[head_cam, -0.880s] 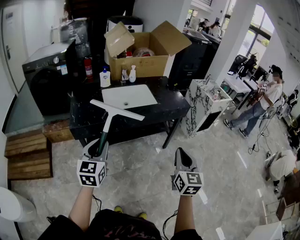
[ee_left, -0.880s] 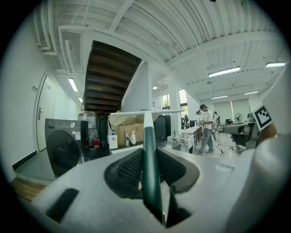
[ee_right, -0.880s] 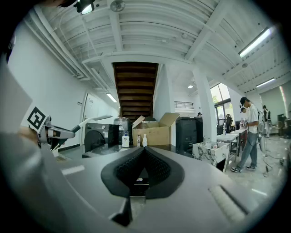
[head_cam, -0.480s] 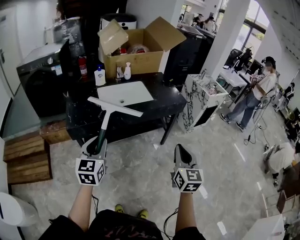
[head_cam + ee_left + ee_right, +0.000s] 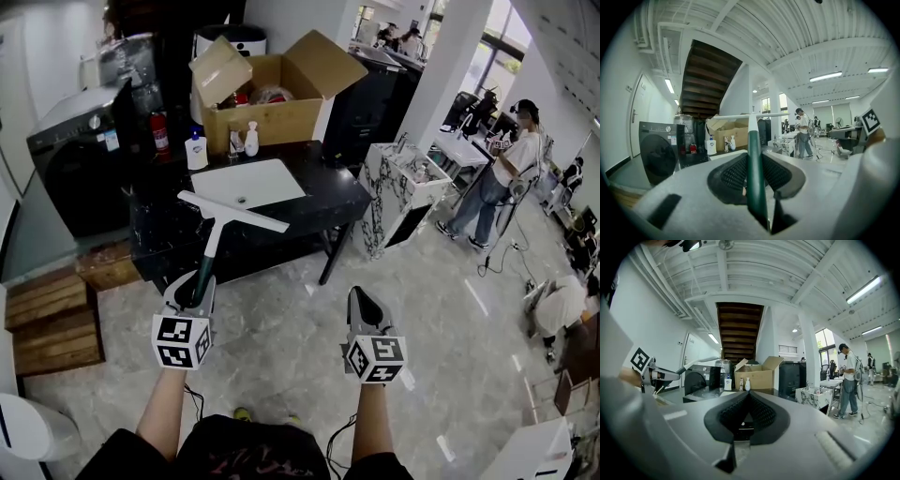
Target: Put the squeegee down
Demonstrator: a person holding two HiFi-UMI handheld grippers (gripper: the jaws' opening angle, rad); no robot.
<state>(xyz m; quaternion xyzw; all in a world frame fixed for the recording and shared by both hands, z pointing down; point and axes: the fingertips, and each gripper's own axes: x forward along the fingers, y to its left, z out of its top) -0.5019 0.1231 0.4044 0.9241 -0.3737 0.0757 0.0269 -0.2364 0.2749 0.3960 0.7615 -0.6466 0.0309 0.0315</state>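
In the head view my left claw [image 5: 192, 292], at about 7 o'clock, is clamped on the green handle of the squeegee [image 5: 217, 234]. Its white blade lies crosswise up at 11 o'clock, held in the air against the near edge of the bench [image 5: 323, 202]. I cannot tell whether the blade is over the top or short of it. My right claw [image 5: 364, 302] hangs at 5 o'clock over the floor, carrying nothing. In the left gripper view the handle runs from 6 to 12 o'clock between the pads, which press on it from both sides, with the blade as a crossbar at the top and the bench beyond at 10 o'clock. In the right gripper view the pads meet with nothing between them. I judge this to be the carry, with the squeegee not yet set down. The next move calls for closing on the bench and lowering the blade onto bare dark top beside the white basin [image 5: 246, 185]. Once the handle lies flat, I would part the claw and draw back along the handle's line.
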